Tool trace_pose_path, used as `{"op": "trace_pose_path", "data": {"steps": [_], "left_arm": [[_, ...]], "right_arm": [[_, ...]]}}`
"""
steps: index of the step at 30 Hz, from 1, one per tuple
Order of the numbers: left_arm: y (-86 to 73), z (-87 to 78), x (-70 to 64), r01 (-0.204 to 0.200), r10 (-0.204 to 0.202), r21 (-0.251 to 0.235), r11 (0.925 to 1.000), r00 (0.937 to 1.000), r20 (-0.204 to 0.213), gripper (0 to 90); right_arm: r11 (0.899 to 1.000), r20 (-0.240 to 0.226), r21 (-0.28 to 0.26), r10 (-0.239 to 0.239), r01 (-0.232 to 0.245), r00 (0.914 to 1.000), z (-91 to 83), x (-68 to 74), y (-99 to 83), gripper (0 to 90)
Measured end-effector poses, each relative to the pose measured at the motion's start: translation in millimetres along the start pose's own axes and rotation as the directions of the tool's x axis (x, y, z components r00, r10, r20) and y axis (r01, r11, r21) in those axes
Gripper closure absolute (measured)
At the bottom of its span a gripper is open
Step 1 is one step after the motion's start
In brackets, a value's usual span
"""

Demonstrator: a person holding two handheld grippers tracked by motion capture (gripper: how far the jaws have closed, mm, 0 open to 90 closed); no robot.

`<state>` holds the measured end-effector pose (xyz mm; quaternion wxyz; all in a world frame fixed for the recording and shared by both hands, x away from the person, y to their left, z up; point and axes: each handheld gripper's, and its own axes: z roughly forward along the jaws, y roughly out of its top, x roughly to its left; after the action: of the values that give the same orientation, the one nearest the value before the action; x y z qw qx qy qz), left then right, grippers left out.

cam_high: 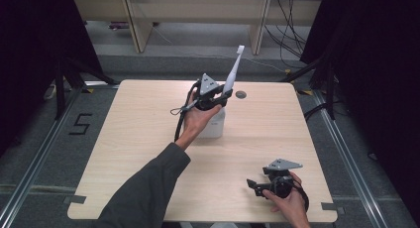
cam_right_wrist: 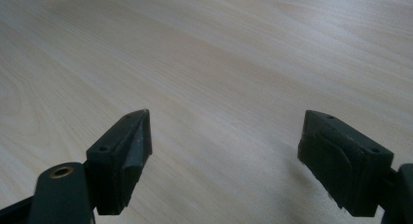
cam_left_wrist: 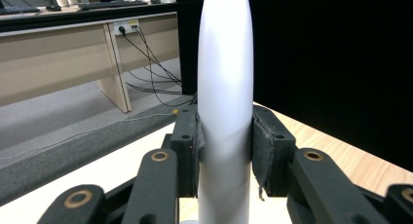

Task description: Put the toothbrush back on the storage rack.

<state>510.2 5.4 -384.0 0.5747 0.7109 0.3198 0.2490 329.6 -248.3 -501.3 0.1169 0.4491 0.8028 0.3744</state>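
High view: left gripper (cam_high: 224, 95) at frame centre-top, clamped on white toothbrush (cam_high: 233, 72), brush head tilted up-right, above white cup (cam_high: 214, 124). Right gripper (cam_high: 252, 184) lower right, jaws apart, over bare table (cam_high: 124, 148), holding nothing

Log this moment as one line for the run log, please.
left hand-held gripper: shut on white toothbrush, raised above white cup | right hand-held gripper: open, idle near table front edge

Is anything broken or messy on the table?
No, nothing looks broken or spilled. The left gripper holds a white toothbrush tilted, bristles up, above a white cup. The right gripper hangs open over the bare wooden table.
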Motion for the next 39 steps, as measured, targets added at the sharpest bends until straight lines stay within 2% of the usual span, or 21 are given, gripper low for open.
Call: {"op": "trace_pose_path", "data": {"steps": [20,34,37,39], "left_arm": [[-20.9,8.8,4.9,0.033,-0.033,0.000,0.9995,0.9994,-0.010,66.0],[-38.8,8.6,3.5,0.053,-0.053,0.026,0.9982,0.9985,-0.012,65.9],[-41.9,8.5,3.5,0.056,-0.055,0.035,0.9978,0.9984,-0.015,65.9],[-43.6,7.8,3.0,0.054,-0.053,0.041,0.9977,0.9985,-0.014,65.9]], "right_arm": [[1.000,-0.003,0.002,0.000,0.000,1.0000,0.2,0.2,-0.1,20.2],[1.000,-0.005,0.005,-0.004,0.004,1.0000,0.2,0.5,0.0,20.2],[1.000,-0.018,-0.010,0.004,-0.004,0.9998,1.5,0.9,-0.5,20.2],[1.000,-0.005,-0.006,0.008,-0.008,1.0000,1.3,1.6,-0.5,20.2]]}}
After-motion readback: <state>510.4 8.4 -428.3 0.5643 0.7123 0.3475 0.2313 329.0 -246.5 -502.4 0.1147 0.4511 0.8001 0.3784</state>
